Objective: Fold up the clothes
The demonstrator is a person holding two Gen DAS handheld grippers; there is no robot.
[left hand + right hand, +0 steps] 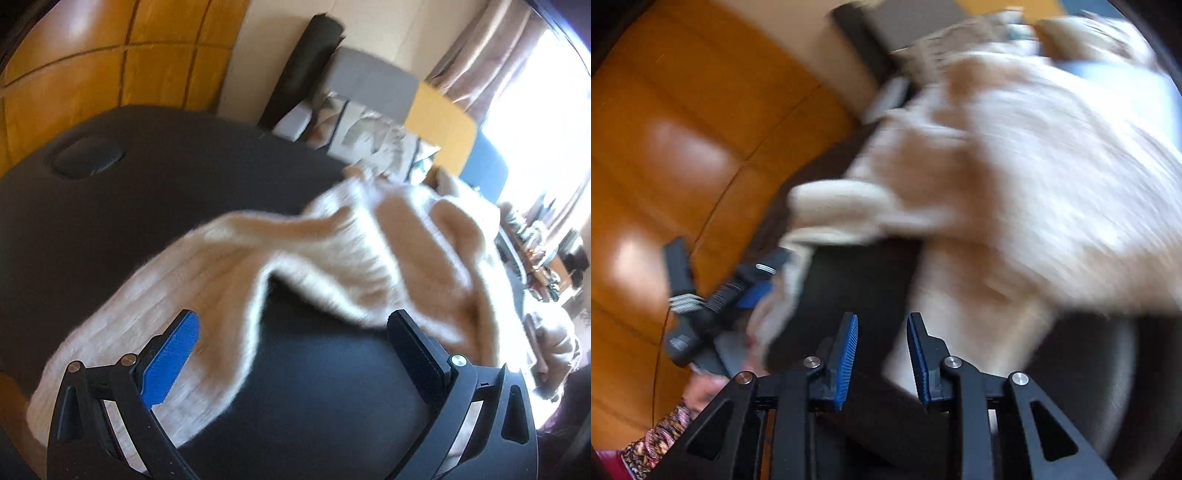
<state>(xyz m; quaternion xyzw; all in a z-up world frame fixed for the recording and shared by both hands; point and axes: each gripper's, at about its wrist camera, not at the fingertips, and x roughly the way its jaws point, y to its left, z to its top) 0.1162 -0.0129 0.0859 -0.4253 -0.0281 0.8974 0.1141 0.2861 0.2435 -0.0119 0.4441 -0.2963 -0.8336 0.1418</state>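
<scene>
Sweater (pixel 1015 177) motion-blurred; right side cut off

A knitted sweater (pixel 332 251) lies rumpled across the worktop (pixel 129 221), spreading toward its right side. The left tool (pixel 295 332) sits at the near edge, one sleeve under its left finger. A round inset (pixel 88 160) lies far left on the worktop.

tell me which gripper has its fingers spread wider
The left gripper: its fingers stand far apart over the black table, while the right gripper shows a narrow gap.
</scene>
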